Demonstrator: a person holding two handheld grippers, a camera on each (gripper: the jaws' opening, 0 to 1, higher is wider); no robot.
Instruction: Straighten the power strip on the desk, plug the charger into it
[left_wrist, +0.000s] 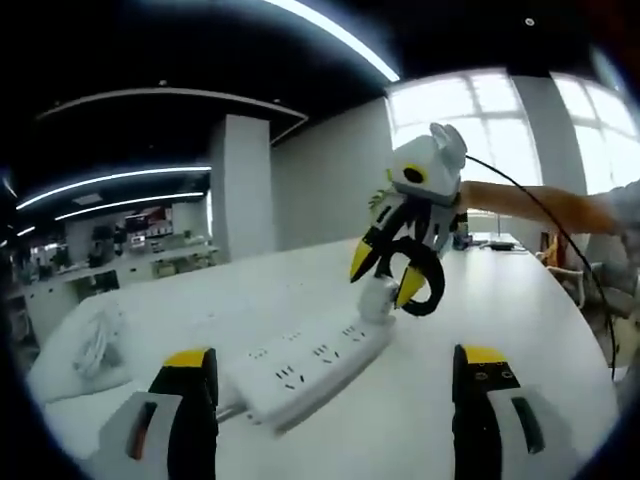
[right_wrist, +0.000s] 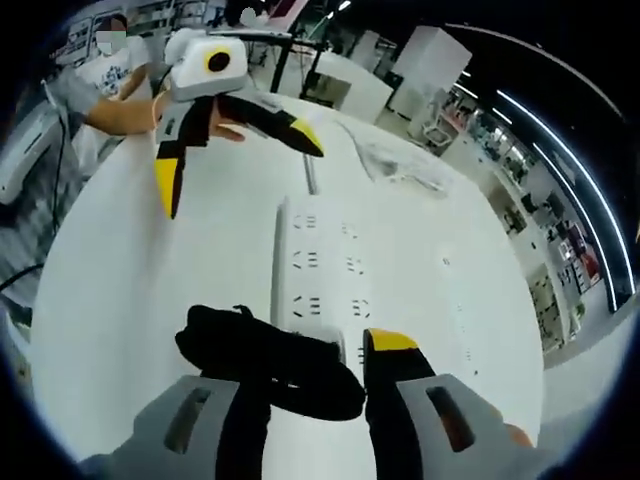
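Two tongs over one white desk (left_wrist: 560, 330).

Power strip (left_wrist: 305, 372): white, flat on the desk, lying ahead of and between the left tongs' (left_wrist: 340, 385) parted, released jaws; its far end sits under the right tongs (left_wrist: 385, 275).

Charger (left_wrist: 378, 297): white, upright at that far end, between the right tongs' yellow tips; whether they clench it, cannot tell. Black cable (right_wrist: 270, 360) coiled across the right jaws.

Bundled white cord (left_wrist: 95, 345): beyond the left jaw.
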